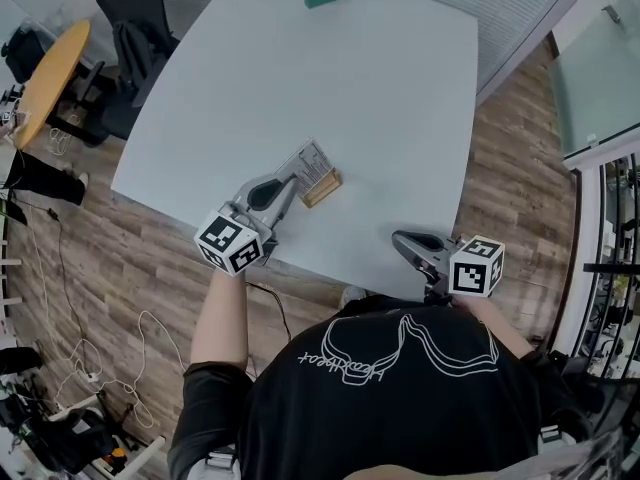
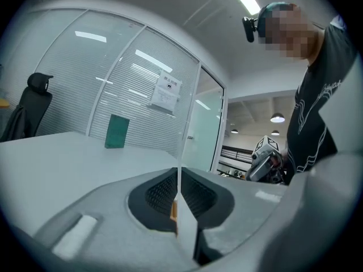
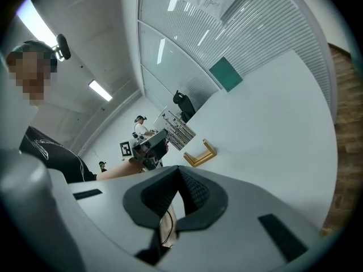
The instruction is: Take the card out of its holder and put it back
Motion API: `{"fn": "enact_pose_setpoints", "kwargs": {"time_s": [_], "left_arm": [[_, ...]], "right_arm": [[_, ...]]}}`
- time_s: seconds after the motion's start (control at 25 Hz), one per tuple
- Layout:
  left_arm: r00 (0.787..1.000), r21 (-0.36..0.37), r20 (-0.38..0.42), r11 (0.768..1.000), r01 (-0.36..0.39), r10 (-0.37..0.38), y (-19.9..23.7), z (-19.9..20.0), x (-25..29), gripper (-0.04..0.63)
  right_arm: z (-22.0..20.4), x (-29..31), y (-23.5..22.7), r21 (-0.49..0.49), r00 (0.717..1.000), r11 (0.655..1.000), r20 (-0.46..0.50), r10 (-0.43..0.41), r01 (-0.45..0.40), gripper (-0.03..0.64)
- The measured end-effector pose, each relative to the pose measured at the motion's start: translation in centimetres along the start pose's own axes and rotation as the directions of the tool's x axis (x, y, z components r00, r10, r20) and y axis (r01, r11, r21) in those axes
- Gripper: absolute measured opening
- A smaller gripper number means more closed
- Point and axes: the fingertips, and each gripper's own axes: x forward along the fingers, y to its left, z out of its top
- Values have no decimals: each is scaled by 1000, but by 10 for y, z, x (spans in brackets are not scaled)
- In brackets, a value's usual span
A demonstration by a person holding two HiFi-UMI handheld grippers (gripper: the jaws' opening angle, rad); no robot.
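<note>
Card (image 1: 312, 160), print too small to read, is pinched in left gripper (image 1: 296, 178) near wooden holder (image 1: 322, 189); right gripper (image 1: 402, 239) closed.

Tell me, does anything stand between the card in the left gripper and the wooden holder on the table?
Nothing visible does. The left gripper holds the card just beside the wooden holder, with only bare table between them, and the holder's slot looks empty. The right gripper is apart at the table's near edge.
</note>
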Motion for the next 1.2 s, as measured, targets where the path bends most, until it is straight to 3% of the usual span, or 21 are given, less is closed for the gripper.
{"fn": "enact_pose_setpoints", "kwargs": {"time_s": [0.2, 0.44, 0.6, 0.76, 0.92, 1.2], "left_arm": [[996, -27, 1, 996, -90, 90, -16, 18, -13, 26], [986, -186, -1, 968, -166, 169, -54, 29, -30, 26], [983, -259, 7, 950, -174, 182, -90, 39, -35, 25], [979, -286, 14, 939, -190, 203, -126, 44, -38, 25], [964, -342, 21, 908, -241, 264, -153, 47, -46, 25], [945, -343, 23, 890, -300, 327, -188, 52, -38, 25]], "right_arm": [[28, -4, 17, -65, 998, 998, 52, 21, -18, 9], [42, -18, 35, -112, 994, 992, 88, 65, -55, 9], [52, -25, 48, -141, 989, 985, 100, 112, -97, 9], [60, -38, 60, -156, 976, 976, 132, 172, -150, 9], [63, -55, 77, -159, 962, 963, 129, 240, -219, 9], [62, -75, 84, -205, 955, 944, 96, 282, -259, 9]]}}
